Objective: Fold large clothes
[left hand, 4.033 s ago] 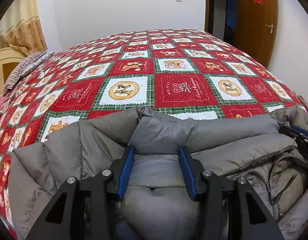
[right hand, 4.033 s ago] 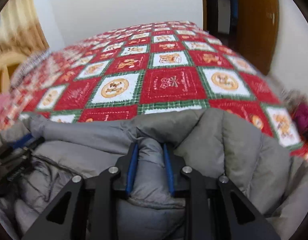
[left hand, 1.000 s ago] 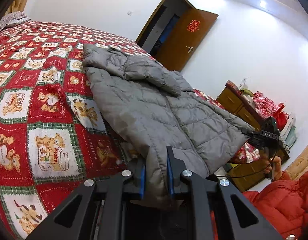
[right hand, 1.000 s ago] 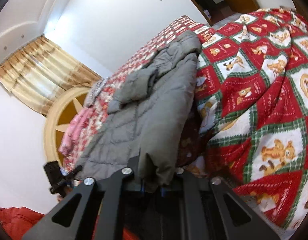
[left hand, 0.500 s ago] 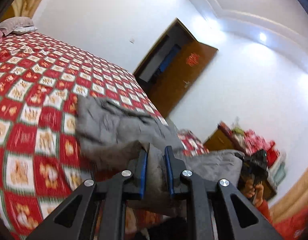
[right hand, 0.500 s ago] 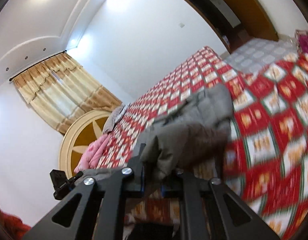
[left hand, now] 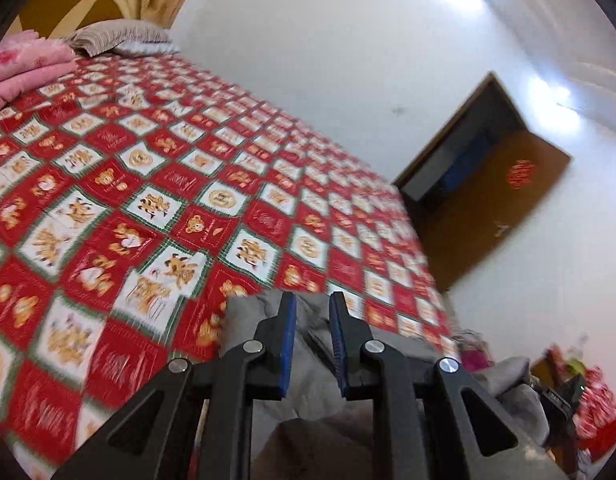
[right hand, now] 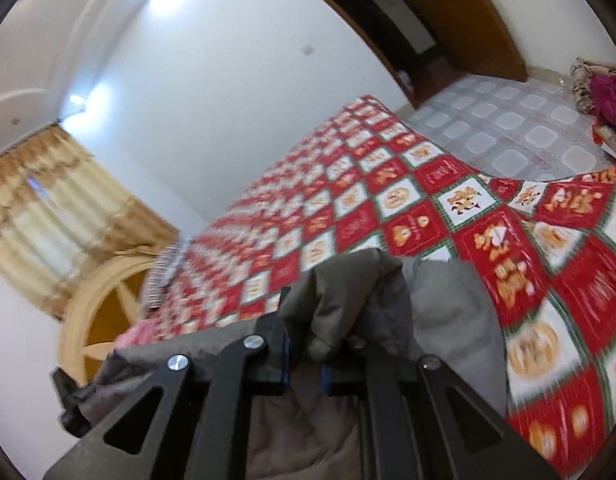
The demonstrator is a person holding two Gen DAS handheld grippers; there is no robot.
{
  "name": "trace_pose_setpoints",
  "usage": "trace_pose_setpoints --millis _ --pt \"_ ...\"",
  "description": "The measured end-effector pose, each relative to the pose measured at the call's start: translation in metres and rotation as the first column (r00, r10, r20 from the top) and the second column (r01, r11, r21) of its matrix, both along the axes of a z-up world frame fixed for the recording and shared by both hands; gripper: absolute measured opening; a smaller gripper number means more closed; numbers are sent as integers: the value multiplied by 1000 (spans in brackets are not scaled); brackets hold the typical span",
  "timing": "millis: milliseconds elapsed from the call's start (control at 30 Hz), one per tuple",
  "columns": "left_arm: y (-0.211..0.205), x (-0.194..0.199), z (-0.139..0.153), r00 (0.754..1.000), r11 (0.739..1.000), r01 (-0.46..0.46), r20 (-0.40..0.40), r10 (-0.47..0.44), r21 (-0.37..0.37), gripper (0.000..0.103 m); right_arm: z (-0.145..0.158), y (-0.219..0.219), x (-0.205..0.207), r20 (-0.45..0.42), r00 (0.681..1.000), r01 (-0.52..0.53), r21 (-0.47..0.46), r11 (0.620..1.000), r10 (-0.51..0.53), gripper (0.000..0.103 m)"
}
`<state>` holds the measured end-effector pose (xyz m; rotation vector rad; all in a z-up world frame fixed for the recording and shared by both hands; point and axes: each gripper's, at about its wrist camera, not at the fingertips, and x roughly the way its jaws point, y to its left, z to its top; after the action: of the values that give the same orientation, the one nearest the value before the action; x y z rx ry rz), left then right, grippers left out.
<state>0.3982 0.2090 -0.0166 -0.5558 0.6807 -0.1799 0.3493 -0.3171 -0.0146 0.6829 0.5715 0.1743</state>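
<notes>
From the left wrist view, the left gripper (left hand: 312, 312), a black two-finger tool with blue pads, is pinching a fold of the grey quilted puffer jacket (left hand: 308, 384) between fingers drawn nearly together. The jacket is bunching up around and below the fingers, hanging over the near edge of the red, white and green checked quilt with bear pictures (left hand: 155, 184) that is covering the bed. A further stretch of grey fabric is running off to the right towards a dark shape near the frame edge, probably the other tool, though blur is making that hard to confirm. Pink folded bedding (left hand: 23, 68) and a striped beige pillow (left hand: 115, 38) are lying at the far head end, and a brown wooden door (left hand: 496, 208) is standing open beyond the bed.

From the right wrist view, the right gripper (right hand: 303, 344) is clamping the same jacket (right hand: 448, 312) with its fingers almost fully closed, the fabric mounding over the tips and hiding most of the blue pads. The jacket is draping over the quilt's (right hand: 388, 200) near edge. Golden curtains (right hand: 55, 216) are hanging at the left, above a pale rounded wooden headboard (right hand: 99, 312), and a pale patterned tile floor (right hand: 520, 132) is showing past the bed.
</notes>
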Motion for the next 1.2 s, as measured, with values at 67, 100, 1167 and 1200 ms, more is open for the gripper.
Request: trace_pose_setpoints --millis 67,100,1167,1200 --pt "-6 32 -20 999 999 -35 -40 35 18 17 -26 -4 28 -33 999 21 1 1000 -21 13" --pt "-9 45 -27 997 998 -49 -51 51 30 17 -42 -6 44 -49 998 37 3 999 -37 13" --pt "-190 58 3 975 857 199 -12 -220 474 82 4 70 65 9 990 -132 -342 930 144 25" --pt "-204 63 -3 971 845 222 -31 -237 486 82 -2 86 75 -11 987 -156 -359 920 163 25"
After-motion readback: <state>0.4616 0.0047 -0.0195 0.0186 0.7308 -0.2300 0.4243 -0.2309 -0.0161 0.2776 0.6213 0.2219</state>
